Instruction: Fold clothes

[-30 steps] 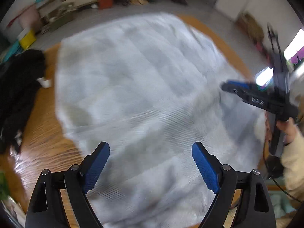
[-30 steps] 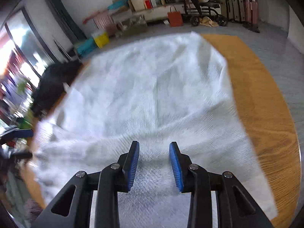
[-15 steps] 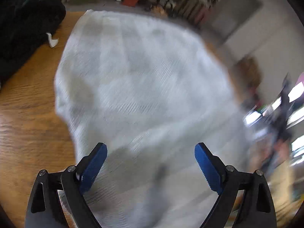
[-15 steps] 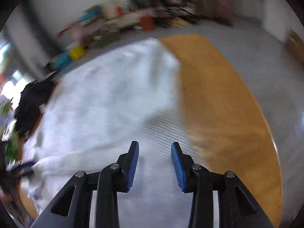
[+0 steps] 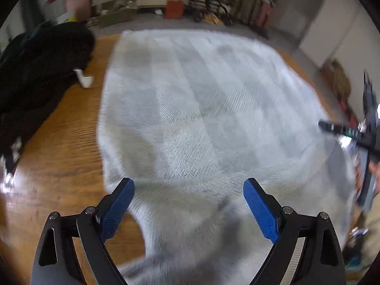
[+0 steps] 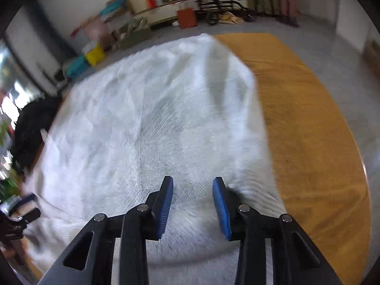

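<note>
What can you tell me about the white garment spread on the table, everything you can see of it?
The white garment is a large pale knit piece with a fine ribbed weave. It lies mostly flat over the wooden table, with soft creases and a rumpled near edge. A black garment lies apart at its side. The left gripper hovers open over its near edge; the right gripper is closing above it, nothing visibly pinched.

A cloth [image 5: 201,118] lies spread on the table [image 5: 61,147], clothes pile [image 5: 35,71] beside it (left edge).
</note>
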`<state>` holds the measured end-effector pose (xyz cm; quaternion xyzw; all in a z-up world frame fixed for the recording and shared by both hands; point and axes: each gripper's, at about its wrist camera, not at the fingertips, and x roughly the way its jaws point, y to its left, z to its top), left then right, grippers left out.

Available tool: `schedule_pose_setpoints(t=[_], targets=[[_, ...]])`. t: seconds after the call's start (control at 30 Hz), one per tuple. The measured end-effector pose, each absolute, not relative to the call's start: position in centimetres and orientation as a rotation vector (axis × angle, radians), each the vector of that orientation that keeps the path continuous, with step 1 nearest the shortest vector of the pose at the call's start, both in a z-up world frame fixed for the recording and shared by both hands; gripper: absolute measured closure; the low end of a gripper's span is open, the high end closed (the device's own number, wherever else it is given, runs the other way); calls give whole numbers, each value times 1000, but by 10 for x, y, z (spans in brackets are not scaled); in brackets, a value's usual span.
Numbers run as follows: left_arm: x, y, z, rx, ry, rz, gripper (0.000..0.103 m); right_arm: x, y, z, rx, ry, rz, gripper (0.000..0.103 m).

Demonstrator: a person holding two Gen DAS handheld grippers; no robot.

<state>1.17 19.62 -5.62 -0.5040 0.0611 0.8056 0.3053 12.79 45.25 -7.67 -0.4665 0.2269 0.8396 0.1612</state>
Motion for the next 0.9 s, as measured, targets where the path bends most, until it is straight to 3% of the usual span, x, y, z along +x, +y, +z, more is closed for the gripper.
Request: schedule_pose_setpoints(t=[0.07,0.17,0.3,0.4,0.5,0.9], targets=[[35,192,-43,-1304,177,2118,9,154,449,-58,-1306,692,2441,59],[73,207,-46,-1353,392,2076,9,188,418,-53,-1359,459,2442,38],[83,258,-91,-1460,697,1991,9,201,399,-79,-1553,264,2328,38],[93,260,-107,-1451,817,1997,0,204,403,-83,-1602,239,2315,37],[80,244,-115,-1574,653,1953,0,209,406,-82,-1632,288,2300,35],[113,223,-123,-1586,685,1923,0,239,399,-76,-1680,282,2263,34]])
